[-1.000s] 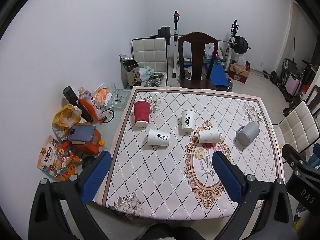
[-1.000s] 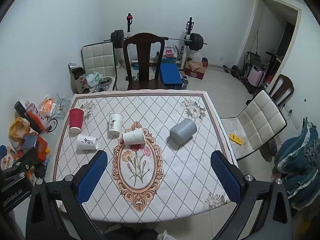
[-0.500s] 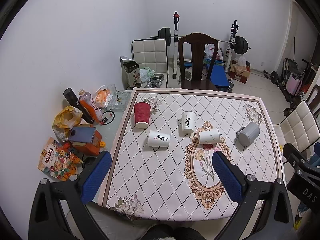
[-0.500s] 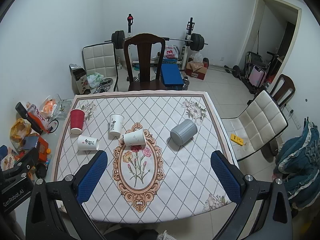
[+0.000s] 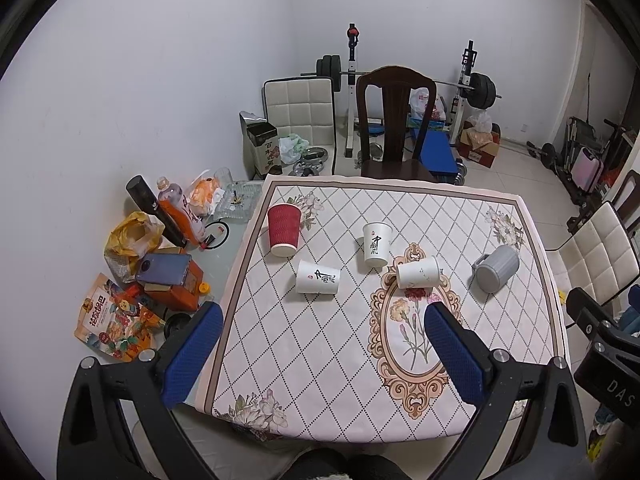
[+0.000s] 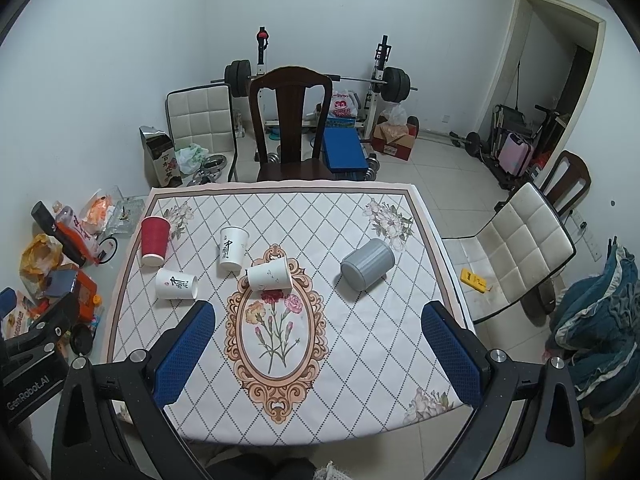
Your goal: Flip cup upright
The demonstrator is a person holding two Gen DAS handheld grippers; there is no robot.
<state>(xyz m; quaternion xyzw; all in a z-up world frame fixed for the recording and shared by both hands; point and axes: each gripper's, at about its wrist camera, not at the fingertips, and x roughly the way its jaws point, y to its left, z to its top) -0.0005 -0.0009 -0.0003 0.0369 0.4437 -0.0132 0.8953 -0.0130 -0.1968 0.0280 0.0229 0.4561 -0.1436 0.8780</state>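
Observation:
Several cups sit on the patterned tablecloth (image 5: 320, 352). A red cup (image 5: 283, 230) (image 6: 154, 240) stands upside down at the far left. A white cup with black script (image 5: 376, 243) (image 6: 232, 249) stands upside down mid-table. Another white script cup (image 5: 317, 277) (image 6: 176, 284) lies on its side. A plain white cup (image 5: 417, 273) (image 6: 269, 275) lies on its side. A grey mug (image 5: 496, 268) (image 6: 367, 264) lies on its side at the right. My left gripper (image 5: 320, 354) and right gripper (image 6: 318, 354) are both open and empty, high above the table's near edge.
A dark wooden chair (image 5: 394, 120) stands at the table's far side. A white padded chair (image 6: 516, 248) is to the right. Bags, bottles and boxes (image 5: 160, 248) clutter the floor at the left. Weights and a bench (image 6: 344, 148) stand behind.
Both views have shifted slightly, with the table sitting a little lower in frame. The cups have not moved and both grippers stay open.

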